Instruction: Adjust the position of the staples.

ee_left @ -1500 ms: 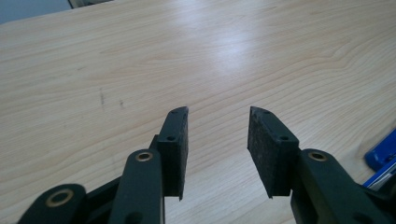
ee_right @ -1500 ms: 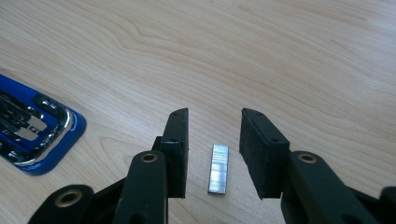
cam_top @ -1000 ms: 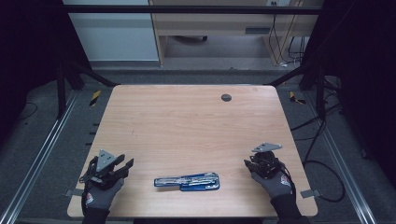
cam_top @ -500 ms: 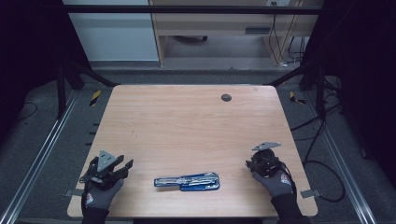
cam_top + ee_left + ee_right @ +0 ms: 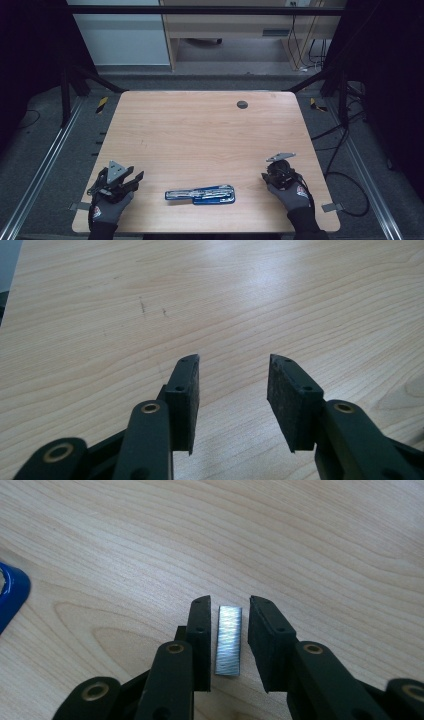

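Note:
An opened blue and silver stapler [image 5: 200,194] lies flat near the table's front edge, between my two hands. A short silver strip of staples [image 5: 228,640] lies on the wood between the jaws of my right gripper [image 5: 230,602]. These jaws have just been closing, and a thin gap still shows on each side of the strip. The stapler's blue end [image 5: 10,592] is off to that gripper's left. In the high view the right gripper [image 5: 272,175] is at the front right. My left gripper [image 5: 232,365] stands open over bare wood, at the front left [image 5: 134,179].
The wooden table [image 5: 200,130] has a dark round grommet [image 5: 242,104] near its far edge. Metal rails run along both sides of the table, and cables lie on the floor to the right. A desk stands beyond the far edge.
The right gripper has shifted very slightly toward the near edge. The left hand and the stapler are where they were.

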A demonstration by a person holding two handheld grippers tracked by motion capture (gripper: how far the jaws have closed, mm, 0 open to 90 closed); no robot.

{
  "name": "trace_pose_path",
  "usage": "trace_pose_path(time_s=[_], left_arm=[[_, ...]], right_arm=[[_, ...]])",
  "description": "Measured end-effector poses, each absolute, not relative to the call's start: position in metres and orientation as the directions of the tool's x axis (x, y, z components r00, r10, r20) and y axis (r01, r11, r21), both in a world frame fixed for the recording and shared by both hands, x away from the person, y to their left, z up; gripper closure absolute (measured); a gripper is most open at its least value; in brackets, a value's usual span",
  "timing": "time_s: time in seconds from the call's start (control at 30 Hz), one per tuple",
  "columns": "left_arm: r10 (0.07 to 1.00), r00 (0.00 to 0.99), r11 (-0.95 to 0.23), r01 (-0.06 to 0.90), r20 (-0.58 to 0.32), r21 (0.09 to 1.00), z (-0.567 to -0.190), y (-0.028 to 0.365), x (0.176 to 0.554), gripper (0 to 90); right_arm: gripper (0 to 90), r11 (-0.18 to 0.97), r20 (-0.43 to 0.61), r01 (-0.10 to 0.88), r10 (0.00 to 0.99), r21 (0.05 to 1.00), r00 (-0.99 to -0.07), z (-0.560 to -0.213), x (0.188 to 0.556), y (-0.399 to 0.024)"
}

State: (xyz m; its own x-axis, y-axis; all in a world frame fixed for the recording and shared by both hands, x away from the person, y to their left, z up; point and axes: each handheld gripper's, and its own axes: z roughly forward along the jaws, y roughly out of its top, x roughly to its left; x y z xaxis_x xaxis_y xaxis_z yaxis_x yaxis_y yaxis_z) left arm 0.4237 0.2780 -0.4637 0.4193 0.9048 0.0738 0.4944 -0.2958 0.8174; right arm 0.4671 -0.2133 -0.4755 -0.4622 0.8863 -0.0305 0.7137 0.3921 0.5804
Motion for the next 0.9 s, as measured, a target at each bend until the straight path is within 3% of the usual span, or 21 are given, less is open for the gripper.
trace_pose_path(time_s=[0.9], left_arm=[[0.901, 0.426, -0.304, 0.496, 0.077, 0.813, -0.4647, 0.2766, 0.4244, 56.3]], right_arm=[[75.7, 0.383, -0.014, 0.739, 0.892, 0.555, -0.452, -0.4798, 0.4709, -0.2164]])
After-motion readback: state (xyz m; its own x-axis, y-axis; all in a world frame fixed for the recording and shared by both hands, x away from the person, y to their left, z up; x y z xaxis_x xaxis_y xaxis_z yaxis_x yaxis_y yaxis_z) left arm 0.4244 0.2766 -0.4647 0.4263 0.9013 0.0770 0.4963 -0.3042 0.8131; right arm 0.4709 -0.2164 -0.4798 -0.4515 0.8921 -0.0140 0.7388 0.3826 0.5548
